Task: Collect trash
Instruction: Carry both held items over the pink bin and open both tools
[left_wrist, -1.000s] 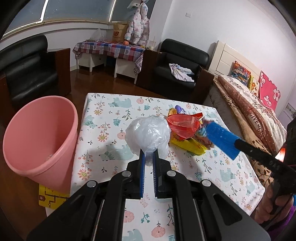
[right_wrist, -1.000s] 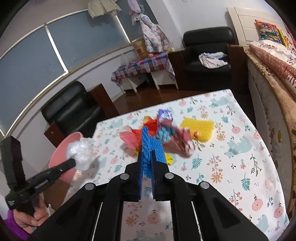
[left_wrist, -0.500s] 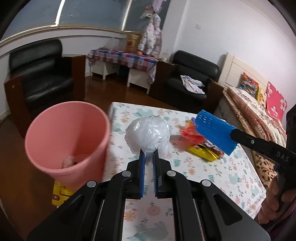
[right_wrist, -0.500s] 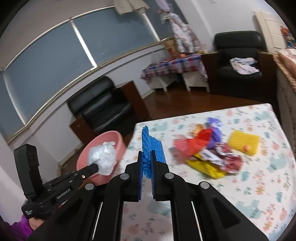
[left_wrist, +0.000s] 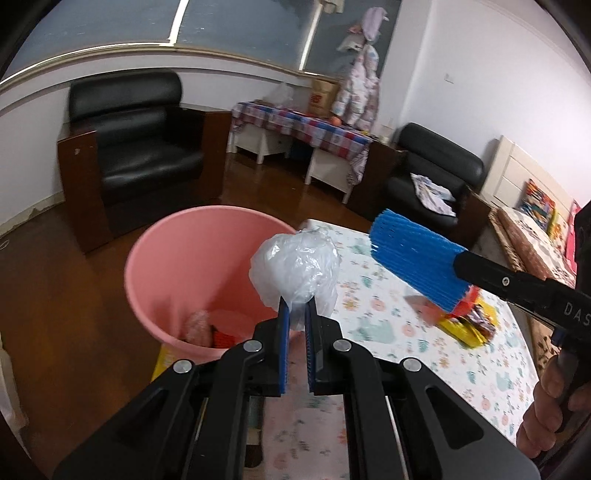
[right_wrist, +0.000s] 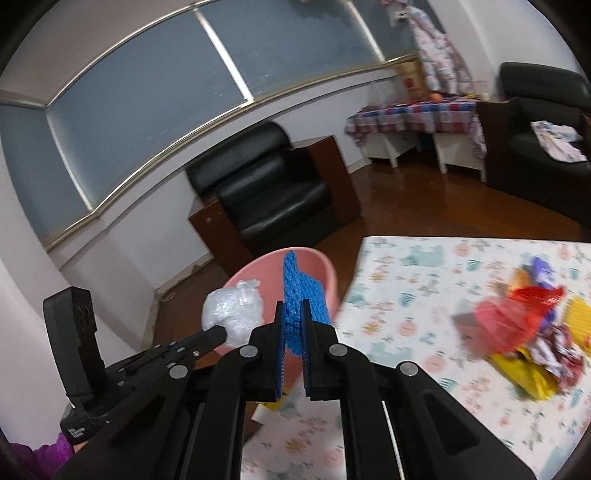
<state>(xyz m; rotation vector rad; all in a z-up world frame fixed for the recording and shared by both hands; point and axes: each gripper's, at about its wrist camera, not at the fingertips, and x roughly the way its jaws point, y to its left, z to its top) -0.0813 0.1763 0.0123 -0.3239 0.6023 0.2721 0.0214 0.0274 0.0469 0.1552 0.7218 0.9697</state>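
Note:
My left gripper (left_wrist: 294, 308) is shut on a crumpled clear plastic bag (left_wrist: 295, 264), held over the near rim of the pink bin (left_wrist: 155, 258). My right gripper (right_wrist: 293, 314) is shut on a blue foam net (right_wrist: 301, 291), and in the left wrist view this blue foam net (left_wrist: 413, 264) hangs just right of the bag, over the table edge. In the right wrist view the plastic bag (right_wrist: 234, 312) and the pink bin (right_wrist: 325, 273) sit just ahead of the net. The bin holds a few scraps (left_wrist: 207, 328) at its bottom.
A pile of red, yellow and purple wrappers (right_wrist: 524, 328) lies on the floral tablecloth (right_wrist: 417, 280). A black armchair (left_wrist: 136, 147) stands behind the bin on the wooden floor. A checked-cloth table (left_wrist: 299, 125), a second armchair (left_wrist: 432, 173) and a bed (left_wrist: 535, 236) lie farther off.
Both grippers swung left from the table toward the pink bin, carrying the bag and the blue net. The bin now sits right under the bag, and the wrapper pile has slid to the right.

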